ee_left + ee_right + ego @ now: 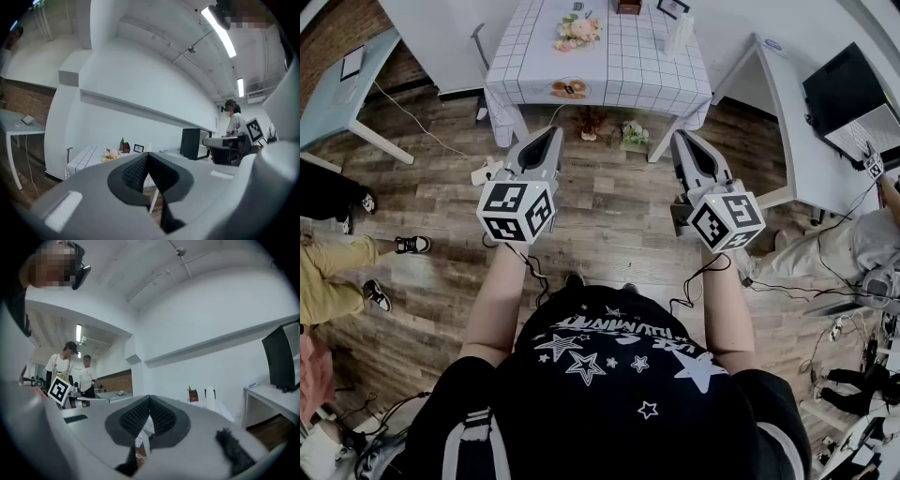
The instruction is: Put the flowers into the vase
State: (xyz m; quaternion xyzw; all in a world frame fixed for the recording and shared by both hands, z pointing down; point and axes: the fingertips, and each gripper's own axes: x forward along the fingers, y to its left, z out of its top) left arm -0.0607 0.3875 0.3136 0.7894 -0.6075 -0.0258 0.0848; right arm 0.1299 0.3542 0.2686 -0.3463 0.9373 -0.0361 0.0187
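A bunch of pale pink and cream flowers (577, 30) lies on the far part of a table with a white checked cloth (628, 75). A tall white vase (680, 36) stands at that table's right end. My left gripper (551, 131) and right gripper (681, 138) hover level over the wooden floor, short of the table's near edge, both shut and holding nothing. In the left gripper view the shut gripper (148, 155) points towards the flowers (111, 154). Over the shut right gripper (149, 399), the right gripper view shows the vase (209, 399).
A plate of doughnuts (570, 88) sits near the table's front edge, a picture frame (672, 7) and a brown box (629, 7) at its back. Potted plants (634, 133) stand under it. A white desk with a laptop (853, 94) is at the right, a blue table (337, 84) and a seated person's legs (337, 258) at the left.
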